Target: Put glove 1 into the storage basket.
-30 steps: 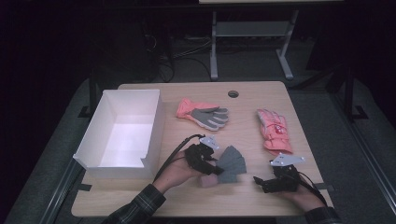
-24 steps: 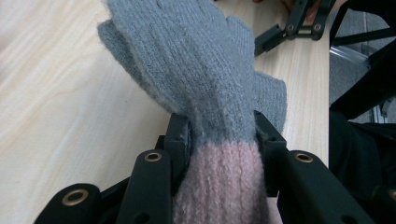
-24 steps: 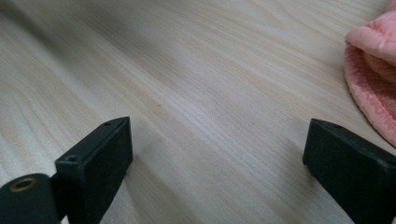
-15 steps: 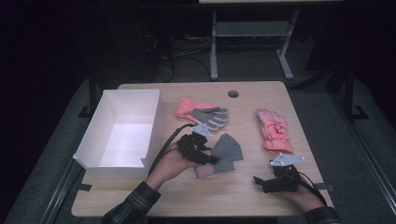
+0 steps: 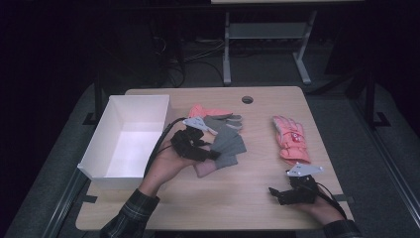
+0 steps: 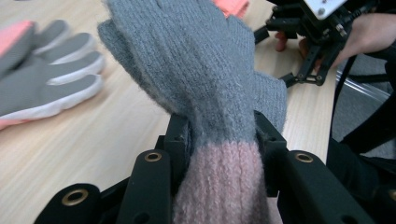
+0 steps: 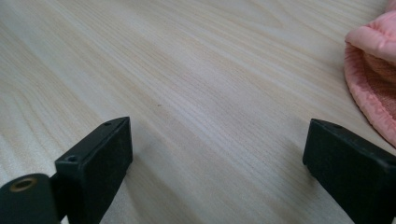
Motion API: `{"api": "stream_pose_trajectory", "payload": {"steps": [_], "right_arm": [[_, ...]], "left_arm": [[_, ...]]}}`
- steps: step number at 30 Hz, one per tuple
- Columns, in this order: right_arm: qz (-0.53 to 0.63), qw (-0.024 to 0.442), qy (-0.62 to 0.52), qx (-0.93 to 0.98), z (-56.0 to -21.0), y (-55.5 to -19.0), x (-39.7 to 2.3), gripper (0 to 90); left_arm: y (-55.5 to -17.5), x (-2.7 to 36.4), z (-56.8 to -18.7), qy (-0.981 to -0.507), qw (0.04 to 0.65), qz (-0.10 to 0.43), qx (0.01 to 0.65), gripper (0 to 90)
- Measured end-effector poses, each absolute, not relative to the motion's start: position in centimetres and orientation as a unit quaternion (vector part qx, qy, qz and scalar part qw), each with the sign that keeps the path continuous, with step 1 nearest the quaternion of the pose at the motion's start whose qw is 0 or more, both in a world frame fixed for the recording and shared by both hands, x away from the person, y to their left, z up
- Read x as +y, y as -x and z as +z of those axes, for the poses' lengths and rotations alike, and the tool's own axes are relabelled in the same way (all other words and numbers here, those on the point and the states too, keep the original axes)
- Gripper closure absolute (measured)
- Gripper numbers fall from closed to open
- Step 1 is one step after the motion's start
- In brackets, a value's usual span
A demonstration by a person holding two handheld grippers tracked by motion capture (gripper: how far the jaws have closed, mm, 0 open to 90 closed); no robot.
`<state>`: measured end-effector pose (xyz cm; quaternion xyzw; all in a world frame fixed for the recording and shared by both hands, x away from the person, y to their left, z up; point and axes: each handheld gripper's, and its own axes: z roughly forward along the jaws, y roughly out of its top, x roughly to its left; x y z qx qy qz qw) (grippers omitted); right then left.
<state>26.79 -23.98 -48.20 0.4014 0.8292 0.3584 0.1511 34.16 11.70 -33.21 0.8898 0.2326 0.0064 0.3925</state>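
Two jaws of the left gripper [image 6: 219, 140] are being squeezed onto a fuzzy grey-pink knit glove [image 6: 205, 88]; the right gripper [image 7: 217, 154] is being held wide open.

The knit glove [image 6: 215, 93] hides the table behind it; its cuff is cut off.

left gripper [image 5: 210, 154] carried knit glove [image 5: 229, 145] farther up table.

Dim room, lit tabletop, soft blur
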Motion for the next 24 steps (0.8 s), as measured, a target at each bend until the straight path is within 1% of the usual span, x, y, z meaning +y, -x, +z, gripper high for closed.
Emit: {"api": "stream_pose_trajectory", "payload": {"steps": [11, 24], "right_arm": [[0.359, 0.151, -0.401, 0.829, -48.2, -26.8, -24.0, 7.7], [0.358, 0.151, -0.401, 0.829, -48.2, -26.8, -24.0, 7.7]], "left_arm": [[-34.7, 16.1, -30.8, -0.864, 0.419, 0.042, 0.275, 64.8], [-35.4, 21.1, -29.5, -0.837, 0.430, 0.078, 0.329, 64.8]]}}
